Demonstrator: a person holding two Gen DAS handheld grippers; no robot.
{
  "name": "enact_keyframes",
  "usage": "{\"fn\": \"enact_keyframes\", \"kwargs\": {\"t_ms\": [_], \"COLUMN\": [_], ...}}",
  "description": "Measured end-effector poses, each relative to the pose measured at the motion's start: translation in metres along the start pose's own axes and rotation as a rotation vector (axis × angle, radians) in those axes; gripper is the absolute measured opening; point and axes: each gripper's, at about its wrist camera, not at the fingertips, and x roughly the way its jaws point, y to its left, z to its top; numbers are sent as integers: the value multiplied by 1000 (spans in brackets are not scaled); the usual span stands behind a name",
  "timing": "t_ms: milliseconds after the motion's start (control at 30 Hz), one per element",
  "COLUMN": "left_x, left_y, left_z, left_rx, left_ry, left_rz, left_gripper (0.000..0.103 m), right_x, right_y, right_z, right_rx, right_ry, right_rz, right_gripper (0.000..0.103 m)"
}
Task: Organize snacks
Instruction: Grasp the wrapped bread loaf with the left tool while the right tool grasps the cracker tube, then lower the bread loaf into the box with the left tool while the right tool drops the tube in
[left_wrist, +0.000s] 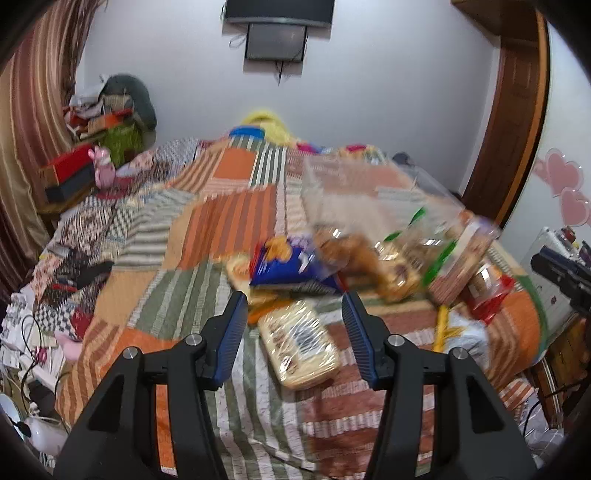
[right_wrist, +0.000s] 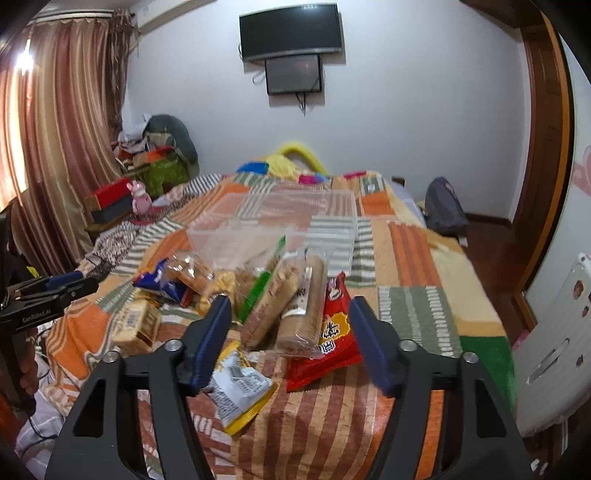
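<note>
The snacks (right_wrist: 280, 306) were heaped on the bed (right_wrist: 417, 258), just in front of a clear box (right_wrist: 295, 221). The left tongs (left_wrist: 295, 314) were held partly open above a pale wrapped packet (left_wrist: 299, 343), gripping nothing. The right tongs (right_wrist: 290, 321) were likewise partly open and empty, over the biscuit rolls (right_wrist: 299, 314) and a red packet (right_wrist: 332, 332).

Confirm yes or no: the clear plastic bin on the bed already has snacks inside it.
No. In the right wrist view the clear plastic bin shows only the bedspread through its walls, and the snack packets lie heaped in front of it.
</note>
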Motion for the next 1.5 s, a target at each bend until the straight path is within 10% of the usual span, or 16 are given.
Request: {"fn": "enact_keyframes", "kwargs": {"t_ms": [333, 900, 1500], "left_x": [56, 106, 82], "left_y": [9, 1, -23], "left_z": [-17, -25, -15], "left_rx": [-51, -28, 65], "left_ry": [168, 248, 163], "left_rz": [-52, -28, -52], "left_gripper": [54, 64, 54], "right_x": [43, 88, 72], "right_y": [-12, -15, -32], "right_z": [-4, -2, 0], "right_rx": [19, 5, -27], "right_ry": [121, 188, 184], "right_rz": [11, 54, 35], "right_gripper": [35, 37, 32]}}
